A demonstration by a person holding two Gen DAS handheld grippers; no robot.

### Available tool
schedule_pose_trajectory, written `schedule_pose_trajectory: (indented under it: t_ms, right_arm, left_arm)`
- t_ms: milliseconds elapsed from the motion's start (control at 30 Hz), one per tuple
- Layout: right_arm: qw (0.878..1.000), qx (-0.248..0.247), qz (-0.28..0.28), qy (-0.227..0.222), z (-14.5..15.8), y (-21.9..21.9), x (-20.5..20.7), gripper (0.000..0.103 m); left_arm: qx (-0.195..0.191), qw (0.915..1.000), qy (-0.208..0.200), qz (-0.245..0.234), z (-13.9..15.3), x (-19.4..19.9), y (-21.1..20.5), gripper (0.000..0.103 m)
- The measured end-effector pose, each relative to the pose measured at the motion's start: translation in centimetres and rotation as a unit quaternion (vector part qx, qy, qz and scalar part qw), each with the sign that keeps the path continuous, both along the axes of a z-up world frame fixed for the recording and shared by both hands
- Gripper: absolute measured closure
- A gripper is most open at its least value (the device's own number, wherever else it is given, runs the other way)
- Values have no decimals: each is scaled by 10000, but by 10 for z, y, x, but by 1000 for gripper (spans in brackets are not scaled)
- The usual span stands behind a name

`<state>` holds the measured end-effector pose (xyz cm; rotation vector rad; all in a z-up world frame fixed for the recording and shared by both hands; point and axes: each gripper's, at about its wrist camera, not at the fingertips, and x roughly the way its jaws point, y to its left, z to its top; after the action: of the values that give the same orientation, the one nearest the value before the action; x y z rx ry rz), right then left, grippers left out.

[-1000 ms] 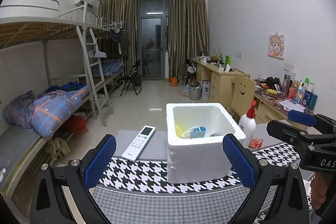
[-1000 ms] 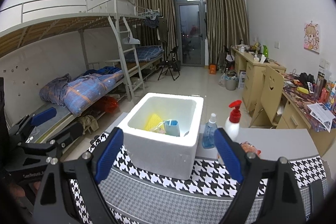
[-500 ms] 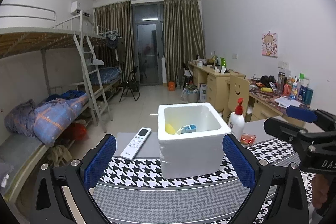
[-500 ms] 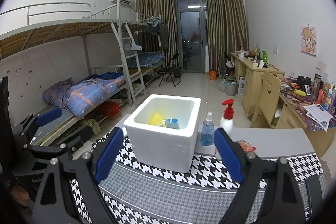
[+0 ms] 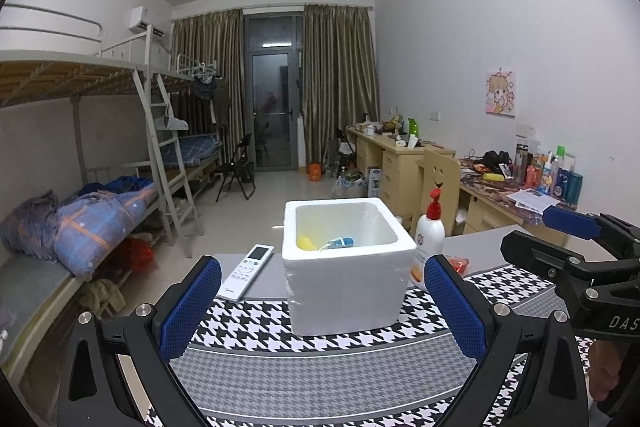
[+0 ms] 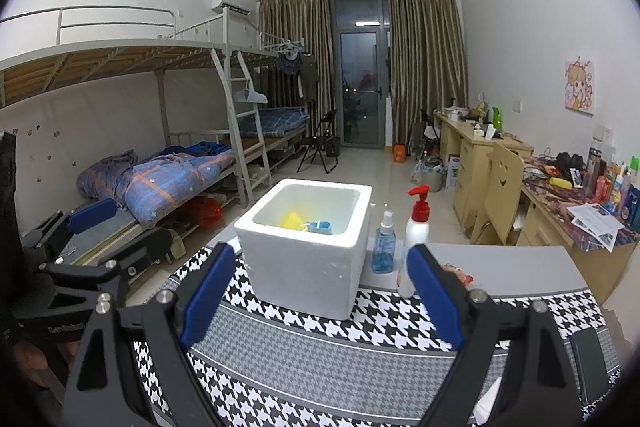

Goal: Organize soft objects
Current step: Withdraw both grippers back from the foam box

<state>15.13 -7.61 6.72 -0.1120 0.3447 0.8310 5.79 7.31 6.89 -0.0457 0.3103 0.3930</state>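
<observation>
I keep both grippers, left gripper (image 5: 322, 301) and right gripper (image 6: 320, 293), with fingers spread wide and empty, before the foam box (image 5: 346, 265) on the bench (image 6: 516, 267).

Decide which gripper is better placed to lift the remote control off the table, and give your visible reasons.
Left, probably. The remote control lies left of the foam box, just beyond the open left gripper. The right gripper faces the box and bottles.

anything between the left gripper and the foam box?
Nothing visible. The left gripper, jaws open and empty, faces the foam box across bare checked cloth. The remote and pump bottle sit off to either side.
</observation>
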Motion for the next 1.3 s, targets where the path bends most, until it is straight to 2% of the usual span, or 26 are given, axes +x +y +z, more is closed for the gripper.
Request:
schedule_pose_trajectory:
  t_ms: [367,700,933,1300]
  right_arm:
    - [9999,20,-117,-44,-9,-16,-7,13]
    - [9995,46,-298,-80,-24,-35,-16,13]
    - [9990,58,-433,-32,-31,-46,-17,13]
    - [9981,89,-597,113,-44,-57,-14,13]
  left_arm:
    - [53,9999,-68,-121,-8,-7,-18,1]
    - [-108,9992,-88,-369,-20,-9,-30,1]
    - [-71,9997,-137,-205,-26,-11,-32,1]
    - [-101,9992,-117,-355,-39,-16,-38,1]
